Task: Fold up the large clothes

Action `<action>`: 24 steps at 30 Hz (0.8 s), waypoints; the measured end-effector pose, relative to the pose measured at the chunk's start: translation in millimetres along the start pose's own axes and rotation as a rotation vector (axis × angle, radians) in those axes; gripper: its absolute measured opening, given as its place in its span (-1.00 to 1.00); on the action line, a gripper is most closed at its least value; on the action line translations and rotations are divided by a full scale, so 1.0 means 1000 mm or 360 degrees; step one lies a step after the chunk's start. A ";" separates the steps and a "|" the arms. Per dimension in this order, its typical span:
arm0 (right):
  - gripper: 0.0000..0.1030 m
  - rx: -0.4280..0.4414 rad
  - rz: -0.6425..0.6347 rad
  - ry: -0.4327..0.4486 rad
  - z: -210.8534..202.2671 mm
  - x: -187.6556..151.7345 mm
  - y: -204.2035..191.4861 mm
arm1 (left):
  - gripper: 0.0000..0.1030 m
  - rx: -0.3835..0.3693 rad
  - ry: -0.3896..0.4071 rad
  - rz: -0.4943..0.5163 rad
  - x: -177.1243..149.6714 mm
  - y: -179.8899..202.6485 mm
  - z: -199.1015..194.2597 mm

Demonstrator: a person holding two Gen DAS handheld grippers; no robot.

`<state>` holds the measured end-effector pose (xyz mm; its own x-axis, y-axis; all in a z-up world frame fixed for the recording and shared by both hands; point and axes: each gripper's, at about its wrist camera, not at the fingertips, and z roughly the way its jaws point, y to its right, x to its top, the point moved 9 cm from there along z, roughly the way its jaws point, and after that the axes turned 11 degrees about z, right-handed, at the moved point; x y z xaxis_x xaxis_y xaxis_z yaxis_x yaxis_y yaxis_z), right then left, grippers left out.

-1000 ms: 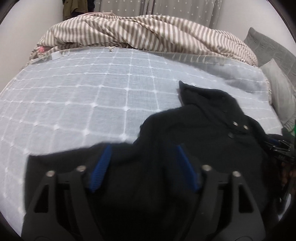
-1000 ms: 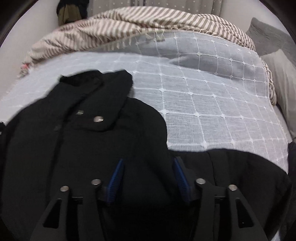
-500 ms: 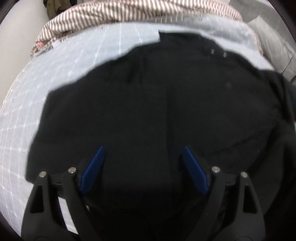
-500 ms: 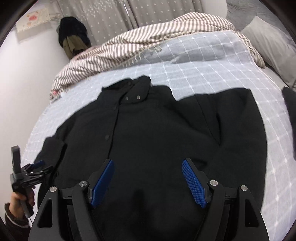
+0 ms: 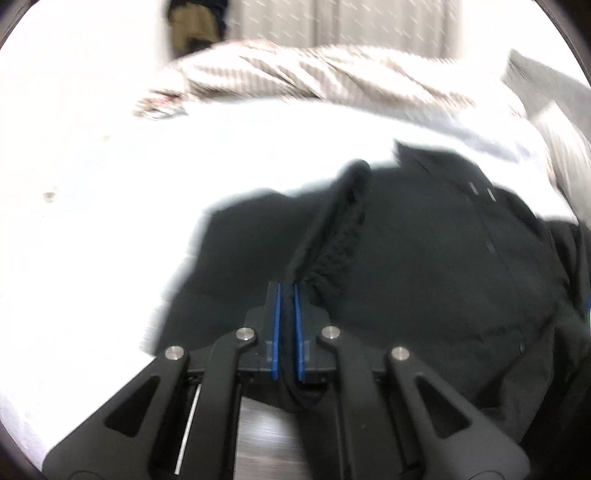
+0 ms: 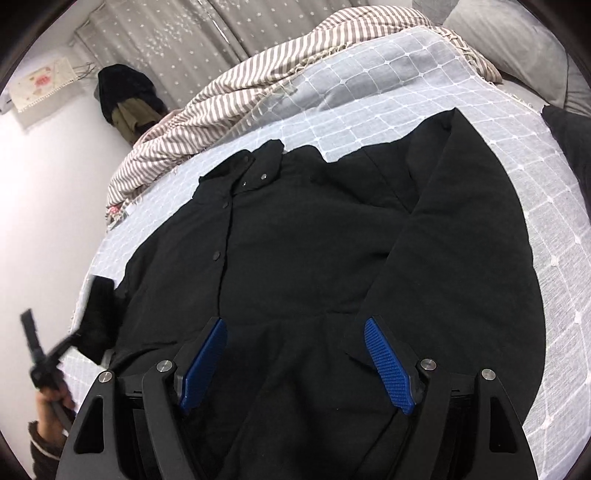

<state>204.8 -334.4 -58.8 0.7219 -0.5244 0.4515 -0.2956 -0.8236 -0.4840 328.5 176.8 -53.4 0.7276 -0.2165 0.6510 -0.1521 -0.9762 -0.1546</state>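
A large black jacket lies spread front-up on the bed, collar toward the far side and snaps down its placket. My left gripper is shut on the ribbed cuff of its left sleeve, with black cloth pinched between the blue pads. In the right wrist view that cuff hangs lifted at the bed's left edge from the left gripper, which a hand holds. My right gripper stands open above the jacket's lower front, nothing between its fingers. The right sleeve lies flat along the body.
The grey grid-pattern bedspread covers the bed. A striped blanket is bunched at the far side, with grey pillows at the right. Another dark garment lies at the right edge. A white wall runs along the left.
My left gripper has closed on the sleeve cuff and drawn it up and back toward the bed's edge. My right gripper has pulled back, showing the whole jacket, jaws slightly wider.
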 end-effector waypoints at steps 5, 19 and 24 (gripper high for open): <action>0.52 -0.0007 0.0003 0.0027 -0.004 0.003 0.004 | -0.87 0.0254 0.0051 -0.0185 0.015 -0.112 -0.024; 0.52 -0.0073 0.0001 0.0031 0.001 0.005 0.013 | 0.48 0.0290 -0.0227 -0.1036 -0.116 -0.249 0.023; 0.52 -0.0131 -0.0026 0.0062 -0.004 0.006 0.019 | 0.48 0.0116 -0.0257 -0.1338 -0.150 -0.229 0.056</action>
<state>201.2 -354.6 -62.6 0.7025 -0.5176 0.4884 -0.3358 -0.8462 -0.4138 292.0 433.2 -157.1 0.6664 0.5883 0.4580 0.5196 -0.8070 0.2805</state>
